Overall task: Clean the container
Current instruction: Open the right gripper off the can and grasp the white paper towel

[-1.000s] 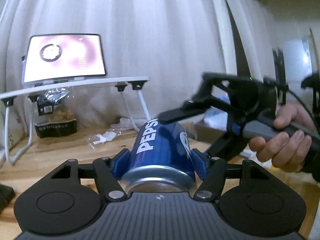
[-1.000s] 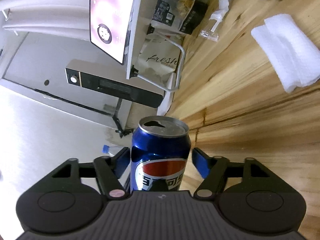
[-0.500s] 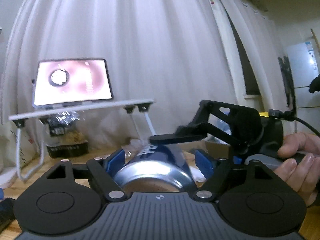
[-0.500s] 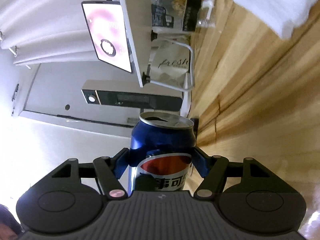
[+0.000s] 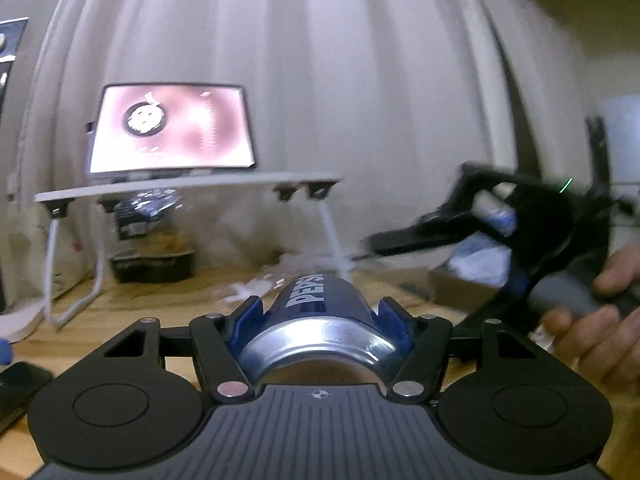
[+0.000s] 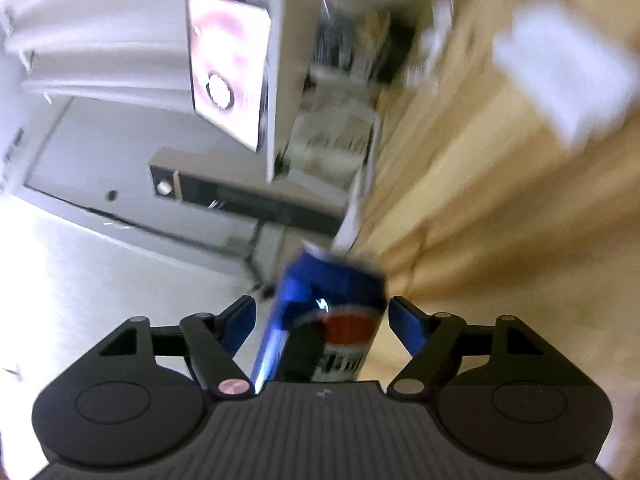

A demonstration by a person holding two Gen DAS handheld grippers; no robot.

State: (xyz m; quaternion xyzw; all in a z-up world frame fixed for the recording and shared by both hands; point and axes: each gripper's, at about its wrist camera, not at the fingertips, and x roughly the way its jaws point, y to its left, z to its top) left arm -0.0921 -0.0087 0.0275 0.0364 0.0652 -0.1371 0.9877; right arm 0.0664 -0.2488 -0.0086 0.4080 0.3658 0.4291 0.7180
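Observation:
A blue Pepsi can (image 5: 320,312) lies lengthwise between my left gripper's (image 5: 320,316) blue pads, its silver base toward the camera; the left gripper is shut on it. In the right wrist view the same can (image 6: 332,316) shows its open top, with my right gripper (image 6: 322,320) open around it, pads apart from its sides. The right gripper (image 5: 400,240) also shows in the left wrist view, up and right of the can, held by a hand. A folded white cloth (image 6: 568,80) lies on the wooden table (image 6: 480,220).
A tablet (image 5: 172,128) stands on a white folding stand (image 5: 184,188) at the back, with a snack bag (image 5: 152,248) under it. White curtains hang behind. A dark phone (image 5: 16,388) lies at the left edge. Both now views are blurred.
My right gripper has opened off the can and pulled away to the right. The left gripper still holds the can and has tilted downward.

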